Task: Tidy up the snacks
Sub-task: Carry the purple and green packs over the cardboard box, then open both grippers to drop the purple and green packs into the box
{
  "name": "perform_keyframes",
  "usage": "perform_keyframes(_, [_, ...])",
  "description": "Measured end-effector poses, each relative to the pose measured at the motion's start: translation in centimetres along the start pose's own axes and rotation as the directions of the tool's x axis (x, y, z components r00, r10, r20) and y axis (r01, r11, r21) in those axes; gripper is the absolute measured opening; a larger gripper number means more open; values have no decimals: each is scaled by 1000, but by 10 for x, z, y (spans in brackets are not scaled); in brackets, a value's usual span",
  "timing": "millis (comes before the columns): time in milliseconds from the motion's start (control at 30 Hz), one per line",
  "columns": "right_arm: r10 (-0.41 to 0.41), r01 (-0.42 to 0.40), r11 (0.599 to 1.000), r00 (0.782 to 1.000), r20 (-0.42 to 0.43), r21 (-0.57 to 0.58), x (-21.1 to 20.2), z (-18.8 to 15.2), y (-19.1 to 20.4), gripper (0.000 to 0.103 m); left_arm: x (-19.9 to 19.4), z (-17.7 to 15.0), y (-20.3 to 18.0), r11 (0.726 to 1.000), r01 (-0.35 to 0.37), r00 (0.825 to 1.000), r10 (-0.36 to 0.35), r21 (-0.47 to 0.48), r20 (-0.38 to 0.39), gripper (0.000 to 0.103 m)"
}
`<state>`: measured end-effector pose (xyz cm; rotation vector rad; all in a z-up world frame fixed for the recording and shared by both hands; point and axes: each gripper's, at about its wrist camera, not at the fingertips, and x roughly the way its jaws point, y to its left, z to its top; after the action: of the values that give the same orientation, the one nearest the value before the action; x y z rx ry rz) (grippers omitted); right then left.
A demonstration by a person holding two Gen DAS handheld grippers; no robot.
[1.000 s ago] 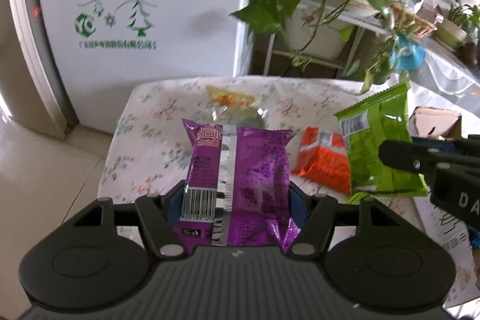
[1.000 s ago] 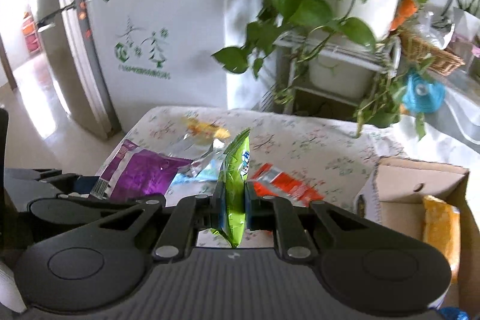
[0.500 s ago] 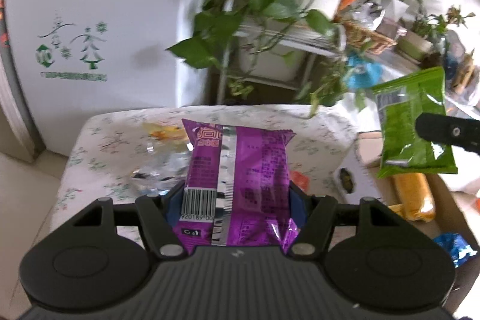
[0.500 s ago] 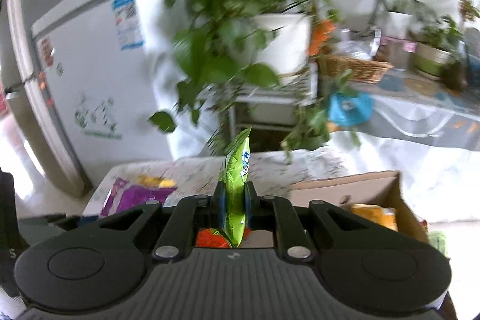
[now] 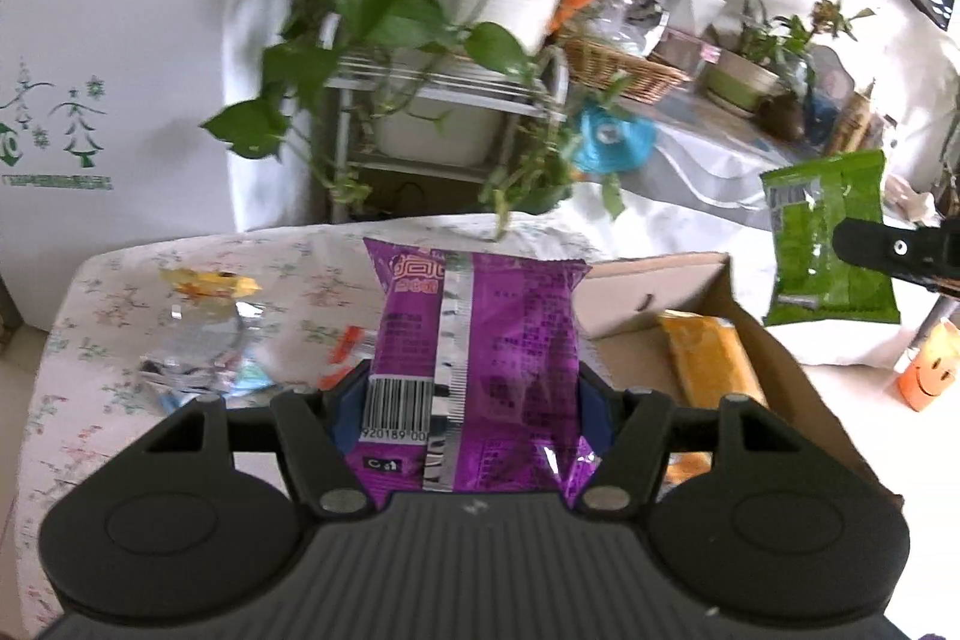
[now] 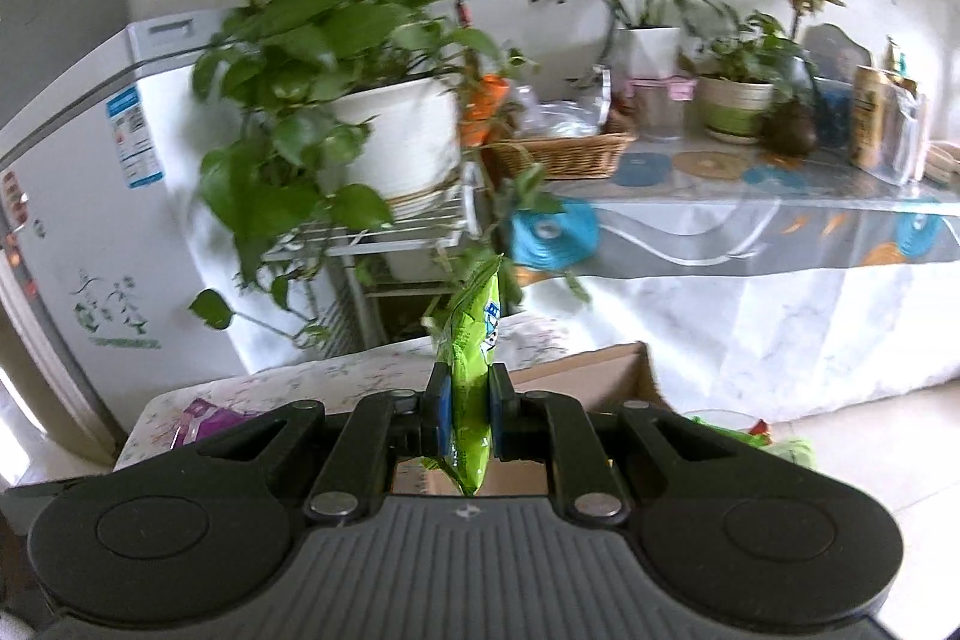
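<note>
both grippers loaded: left gripper [image 5: 474, 400] clamps the purple snack bag [image 5: 477, 340] flat, right gripper [image 6: 468, 409] pinches the green snack bag [image 6: 471, 370] edge-on. cardboard box [image 5: 768, 340] sits below; get each over the opening, drop low, clear of the yellow pack [image 5: 708, 364].

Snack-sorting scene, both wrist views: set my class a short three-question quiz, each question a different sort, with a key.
1. True or false: the left gripper holds a purple snack bag.
2. Which bag is the right gripper shut on? A) orange B) green C) silver
3. Fill in: the yellow-orange pack lies inside the cardboard ____.

Key: 1 true; 2 B, the green snack bag; 3 box.
</note>
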<state>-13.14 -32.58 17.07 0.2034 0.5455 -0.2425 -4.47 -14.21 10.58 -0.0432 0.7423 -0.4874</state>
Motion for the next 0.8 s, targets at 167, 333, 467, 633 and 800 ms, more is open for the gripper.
perform_keyframes(167, [-41,41,998,999,-11,50,-2,0,-20,16,6,0,-33,999,52,999,-52,9,-16,67])
perform_keyframes(333, [-65,68,993,998,-25,98,-3,2,-35,16,14,2,-65,995,90,995,-89,32,-35,67])
perform_keyframes(467, [-70,75,990,997,-45,123,-2,2,-42,16,20,-2,-85,993,110,993,-107,45,-58,67])
perform_keyframes(633, [-82,95,984,992,-91,148,2,0,-47,16,31,-6,-98,991,122,988,-117,47,-98,67])
perform_keyframes(800, [-103,127,975,986,-133,181,7,-3,-51,19,40,-10,-107,988,144,982,-135,62,-133,67])
